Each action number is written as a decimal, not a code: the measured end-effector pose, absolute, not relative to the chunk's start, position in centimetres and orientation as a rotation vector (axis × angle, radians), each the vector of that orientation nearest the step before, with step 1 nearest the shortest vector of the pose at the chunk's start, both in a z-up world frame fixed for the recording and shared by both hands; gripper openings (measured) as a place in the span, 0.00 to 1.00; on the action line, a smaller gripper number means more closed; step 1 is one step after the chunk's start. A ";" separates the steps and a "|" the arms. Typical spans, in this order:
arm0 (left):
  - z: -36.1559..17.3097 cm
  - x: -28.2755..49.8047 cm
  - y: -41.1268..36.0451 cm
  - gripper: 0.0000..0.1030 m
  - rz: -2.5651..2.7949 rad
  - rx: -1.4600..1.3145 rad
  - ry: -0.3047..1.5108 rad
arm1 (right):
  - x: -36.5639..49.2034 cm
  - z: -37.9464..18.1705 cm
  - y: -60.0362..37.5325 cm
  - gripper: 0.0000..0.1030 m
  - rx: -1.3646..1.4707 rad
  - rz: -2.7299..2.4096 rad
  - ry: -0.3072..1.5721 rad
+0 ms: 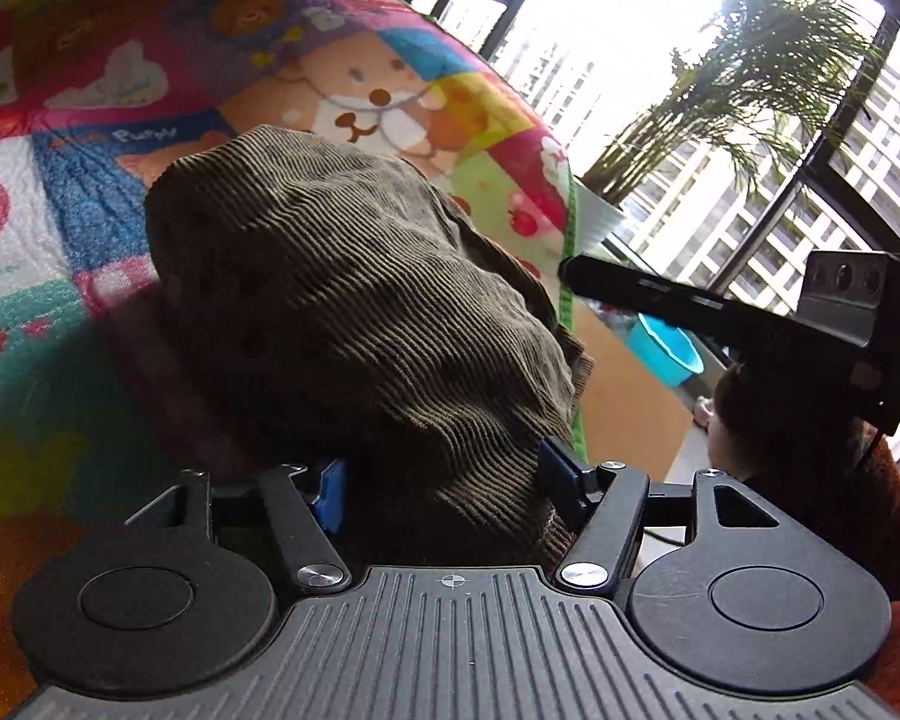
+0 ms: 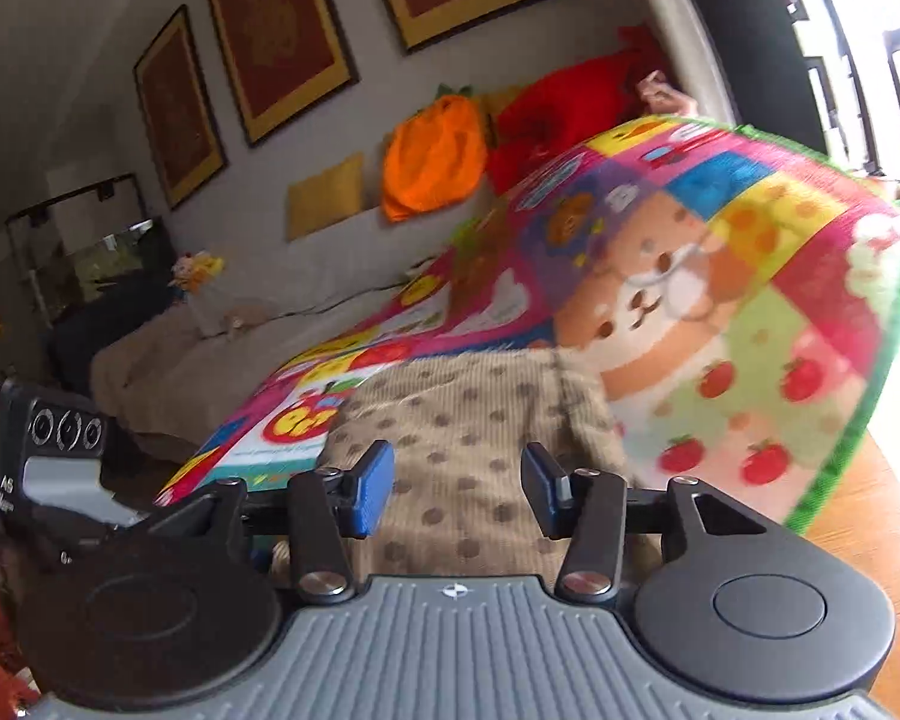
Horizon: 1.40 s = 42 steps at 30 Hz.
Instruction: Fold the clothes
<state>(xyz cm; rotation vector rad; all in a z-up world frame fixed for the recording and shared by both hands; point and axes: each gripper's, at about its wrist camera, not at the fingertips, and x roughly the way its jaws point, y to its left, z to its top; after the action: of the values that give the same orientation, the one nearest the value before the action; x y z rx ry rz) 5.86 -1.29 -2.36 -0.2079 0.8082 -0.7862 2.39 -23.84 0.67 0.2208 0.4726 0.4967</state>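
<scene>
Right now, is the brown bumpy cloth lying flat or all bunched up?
Bunched up. In the left wrist view the brown corduroy garment rises in a rumpled hump between the left gripper's fingers, above the colourful play mat.

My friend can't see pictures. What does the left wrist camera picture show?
A bunched brown corduroy garment fills the space between the two blue-padded fingers of the left claw, over a bright cartoon-animal play mat. To the right, the other claw's black finger reaches in, with a potted palm at big windows behind.

Right claw (image 2: 456, 489) agape over dotted corduroy garment (image 2: 468, 420) — cartoon mat (image 2: 720, 300) beneath
</scene>
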 end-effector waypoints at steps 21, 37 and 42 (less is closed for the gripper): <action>-0.3 19.9 -6.0 0.59 -0.723 -0.136 0.803 | 2.4 1.1 -21.4 0.78 0.002 0.488 0.446; -0.5 20.1 -7.2 0.69 -0.724 -0.064 0.805 | 2.5 0.6 -18.9 0.81 -0.056 0.560 0.467; 0.4 19.7 -6.2 0.68 -0.720 -0.126 0.778 | 3.9 -2.6 -17.2 0.82 -0.177 0.514 0.583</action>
<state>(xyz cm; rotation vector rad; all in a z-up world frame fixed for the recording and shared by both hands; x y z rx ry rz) 19.72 -6.22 0.38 -0.1257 0.7776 -0.7200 3.93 -17.16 -2.62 -0.1766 0.5830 0.5143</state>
